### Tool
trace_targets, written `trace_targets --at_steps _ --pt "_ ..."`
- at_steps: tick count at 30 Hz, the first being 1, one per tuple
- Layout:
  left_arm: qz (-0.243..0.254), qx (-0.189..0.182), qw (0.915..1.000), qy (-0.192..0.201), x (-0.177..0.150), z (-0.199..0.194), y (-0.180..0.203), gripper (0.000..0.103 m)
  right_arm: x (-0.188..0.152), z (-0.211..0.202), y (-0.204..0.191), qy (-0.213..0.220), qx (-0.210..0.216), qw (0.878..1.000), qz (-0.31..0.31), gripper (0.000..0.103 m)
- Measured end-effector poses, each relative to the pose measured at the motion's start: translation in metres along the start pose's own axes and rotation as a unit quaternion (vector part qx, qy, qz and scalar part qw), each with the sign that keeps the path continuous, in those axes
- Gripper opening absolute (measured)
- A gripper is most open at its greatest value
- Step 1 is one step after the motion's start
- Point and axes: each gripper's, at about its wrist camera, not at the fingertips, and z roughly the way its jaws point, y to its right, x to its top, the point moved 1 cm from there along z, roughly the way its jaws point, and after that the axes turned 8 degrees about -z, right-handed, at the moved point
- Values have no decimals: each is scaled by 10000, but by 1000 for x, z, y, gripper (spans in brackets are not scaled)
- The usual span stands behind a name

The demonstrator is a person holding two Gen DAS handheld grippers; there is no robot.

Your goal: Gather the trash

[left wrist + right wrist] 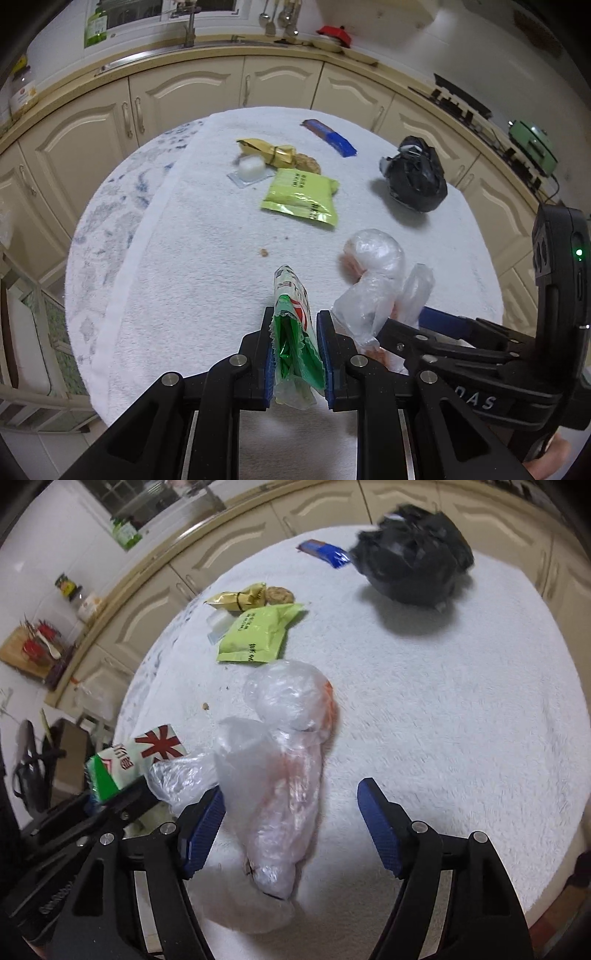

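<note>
Cream cabinets (177, 99), white towel (207, 258)

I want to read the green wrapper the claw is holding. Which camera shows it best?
The left wrist view: the green wrapper sits right in the middle, pinched in the shut left claw, and you see its shiny inside. The right wrist view shows only its printed end near the left edge, partly hidden behind the clear plastic bag.

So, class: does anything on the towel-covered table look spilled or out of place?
Yes. A brown crumb lies loose on the white towel, apart from the wrappers, and a bare cookie sits by the gold wrapper.
</note>
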Motion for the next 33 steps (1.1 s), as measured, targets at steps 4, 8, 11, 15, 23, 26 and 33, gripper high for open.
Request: trace_targets --at_steps 4,8,11,15,23,26,33 --pt "-49 40 10000 21 2 -3 -9 16 5 12 -19 -101 -200 9990 -397 60" --pt "-82 40 10000 34 3 -5 -17 16 8 18 -29 -50 -620 9959 -664 29" --pt "-95 9 10000 17 4 -4 -18 16 8 17 -21 -22 -369 9982 -479 28" --pt "-43 32 10000 32 5 -4 -15 16 5 10 -12 -12 -212 9993 -311 27" --pt "158 -50 9999 13 3 -1 6 16 -6 -15 8 184 -226 9996 35 27" --pt "304 -108 9995 5 1 0 21 16 -12 -31 17 320 -314 9989 131 27" --pt "759 -349 9965 -97 -8 8 67 16 -32 -65 50 566 -482 9958 540 27"
